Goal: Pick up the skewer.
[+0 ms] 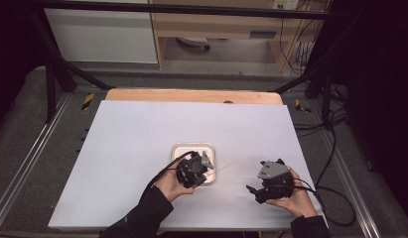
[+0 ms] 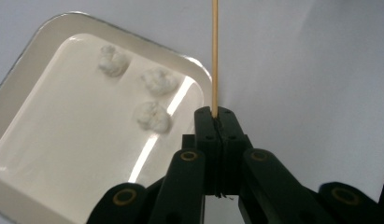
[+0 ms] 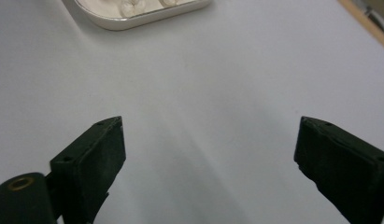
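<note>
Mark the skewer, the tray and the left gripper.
skewer (image 2: pixel 214 56): left gripper view, mid shaft.
tray (image 2: pixel 35 42): left gripper view, far rim.
left gripper (image 2: pixel 219 122): left gripper view, between the closed tips gripping the skewer.

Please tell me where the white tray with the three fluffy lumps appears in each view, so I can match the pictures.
High view: the white tray lies at the table's centre, partly under the left gripper.
Left gripper view: it takes up the left half, just left of the wooden stick clamped in the jaws.
Right gripper view: its near rim sits at the top edge, left of centre.
Shared landmark: the white lumps in the tray.
</note>
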Motion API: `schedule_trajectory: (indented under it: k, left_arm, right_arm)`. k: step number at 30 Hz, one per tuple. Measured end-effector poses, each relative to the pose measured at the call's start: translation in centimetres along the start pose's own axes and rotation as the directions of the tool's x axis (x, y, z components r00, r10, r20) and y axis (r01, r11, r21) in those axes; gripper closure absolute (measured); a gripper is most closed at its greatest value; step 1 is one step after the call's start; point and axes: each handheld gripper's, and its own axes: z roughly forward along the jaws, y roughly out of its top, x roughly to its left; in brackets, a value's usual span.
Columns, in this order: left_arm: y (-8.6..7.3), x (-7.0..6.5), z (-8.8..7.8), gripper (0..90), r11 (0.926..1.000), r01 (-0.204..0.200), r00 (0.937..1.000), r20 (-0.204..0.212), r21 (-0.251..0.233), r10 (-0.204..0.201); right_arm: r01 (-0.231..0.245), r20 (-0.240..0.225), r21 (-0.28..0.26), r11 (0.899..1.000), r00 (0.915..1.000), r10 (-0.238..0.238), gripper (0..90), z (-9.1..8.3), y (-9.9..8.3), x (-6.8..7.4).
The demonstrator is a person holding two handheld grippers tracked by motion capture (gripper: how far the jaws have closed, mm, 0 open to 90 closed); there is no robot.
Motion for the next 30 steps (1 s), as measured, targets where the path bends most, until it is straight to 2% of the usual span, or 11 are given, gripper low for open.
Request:
schedule_trajectory:
  k: [5,10,11,13,17,23,27,30]
  left_arm:
    - [-1.9,0.6,-1.3,89.1,0.9982,0.039,0.9989,-0.023,-0.045,-0.04]
    - [-3.7,1.3,-2.1,89.1,0.9915,0.09,0.9948,-0.037,-0.094,-0.094]
    - [-4.0,1.4,-2.2,89.0,0.9896,0.099,0.9937,-0.041,-0.104,-0.104]
    - [-4.6,1.5,-2.6,89.1,0.9843,0.12,0.9907,-0.047,-0.129,-0.127]
    - [-6.0,1.9,-3.2,89.1,0.9732,0.154,0.9847,-0.056,-0.171,-0.165]
    - [-8.2,2.4,-3.9,89.1,0.9527,0.196,0.9722,-0.081,-0.233,-0.219]
    - [-9.5,2.5,-4.2,89.1,0.9428,0.217,0.9647,-0.091,-0.253,-0.247]
    - [-10.3,2.6,-4.3,89.1,0.9356,0.234,0.96,-0.089,-0.264,-0.265]
  right_arm:
    - [-0.096,-0.039,0.011,0.995,0.9946,0.097,3.1,0.6,-0.6,0.1]
    - [-0.195,-0.067,0.015,0.981,0.9784,0.195,1.7,1.5,-1.1,0.1]
    - [-0.199,-0.069,0.017,0.98,0.9774,0.2,1.5,1.6,-1.1,0.1]
    - [-0.207,-0.072,0.018,0.978,0.9756,0.208,1.1,1.7,-1.0,0.2]
    - [-0.265,-0.1,0.003,0.964,0.9593,0.264,0.8,1.7,-0.8,0.1]
    - [-0.326,-0.106,-0.018,0.945,0.9406,0.323,0.8,1.9,-0.3,-0.2]
    - [-0.327,-0.104,-0.01,0.945,0.9403,0.324,0.7,2.2,0.2,-0.1]
    - [-0.338,-0.098,-0.011,0.941,0.9369,0.336,0.7,2.4,0.8,-0.1]
